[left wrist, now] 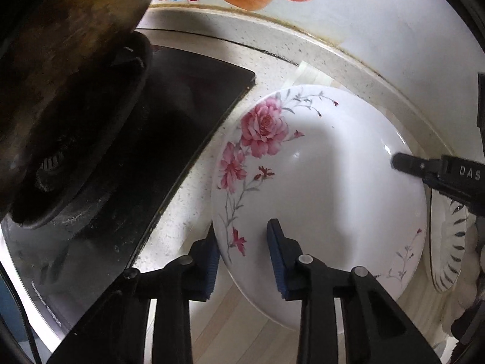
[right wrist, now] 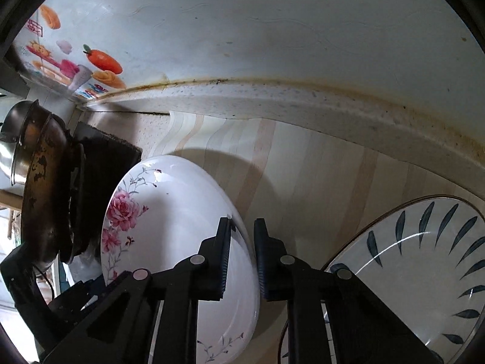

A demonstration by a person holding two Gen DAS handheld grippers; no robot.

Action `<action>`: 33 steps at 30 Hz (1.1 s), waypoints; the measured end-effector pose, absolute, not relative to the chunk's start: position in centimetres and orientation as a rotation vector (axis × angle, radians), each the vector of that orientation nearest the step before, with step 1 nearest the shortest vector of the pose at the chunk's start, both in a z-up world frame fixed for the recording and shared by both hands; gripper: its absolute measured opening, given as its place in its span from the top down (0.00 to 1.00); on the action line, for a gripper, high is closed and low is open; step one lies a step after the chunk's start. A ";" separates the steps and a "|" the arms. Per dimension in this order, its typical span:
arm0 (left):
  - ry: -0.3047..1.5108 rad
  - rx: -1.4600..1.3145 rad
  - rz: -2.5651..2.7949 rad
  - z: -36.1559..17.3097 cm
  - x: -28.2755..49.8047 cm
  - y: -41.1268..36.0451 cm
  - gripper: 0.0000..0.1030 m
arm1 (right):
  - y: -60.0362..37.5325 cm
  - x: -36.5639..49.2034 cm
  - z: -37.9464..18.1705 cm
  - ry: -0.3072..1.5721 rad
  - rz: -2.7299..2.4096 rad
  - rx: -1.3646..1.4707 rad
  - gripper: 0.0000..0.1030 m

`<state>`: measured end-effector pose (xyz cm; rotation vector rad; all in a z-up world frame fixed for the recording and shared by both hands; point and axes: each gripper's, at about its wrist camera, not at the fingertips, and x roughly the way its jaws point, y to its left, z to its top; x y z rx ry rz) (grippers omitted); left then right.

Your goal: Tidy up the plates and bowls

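Observation:
A white plate with pink flowers (left wrist: 318, 182) is held up on its edge over the counter; it also shows in the right wrist view (right wrist: 175, 221). My left gripper (left wrist: 242, 236) straddles its left rim, one finger on each side, jaws still apart. My right gripper (right wrist: 242, 230) is closed on the opposite rim; its fingers (left wrist: 409, 163) show at the right of the left wrist view. A white plate with dark blue leaf marks (right wrist: 424, 273) lies to the right, and its edge shows in the left wrist view (left wrist: 448, 242).
A black stove top (left wrist: 151, 139) with a rusty dark pan (left wrist: 66, 75) lies left of the flowered plate. A speckled counter ledge (right wrist: 303, 103) and a wall with food stickers (right wrist: 100, 60) run behind. A striped mat (right wrist: 318, 166) covers the counter.

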<state>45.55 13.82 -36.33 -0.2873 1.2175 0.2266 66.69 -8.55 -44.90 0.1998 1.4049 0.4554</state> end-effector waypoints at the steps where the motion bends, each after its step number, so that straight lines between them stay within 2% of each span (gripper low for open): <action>1: 1.212 -0.289 0.226 -36.2 45.3 13.8 0.77 | -8.6 66.7 -44.9 1.406 0.458 0.194 0.84; 10: 1.176 -0.256 0.211 -34.4 45.3 12.4 0.79 | -10.4 65.2 -43.8 1.419 0.464 0.185 0.84; 19: 1.136 -0.243 0.182 -31.1 43.1 10.6 0.79 | -13.4 62.0 -40.2 1.394 0.476 0.211 0.84; 33: 1.117 -0.172 0.053 -25.9 37.2 2.6 0.79 | -24.1 50.3 -33.6 1.348 0.423 0.326 0.84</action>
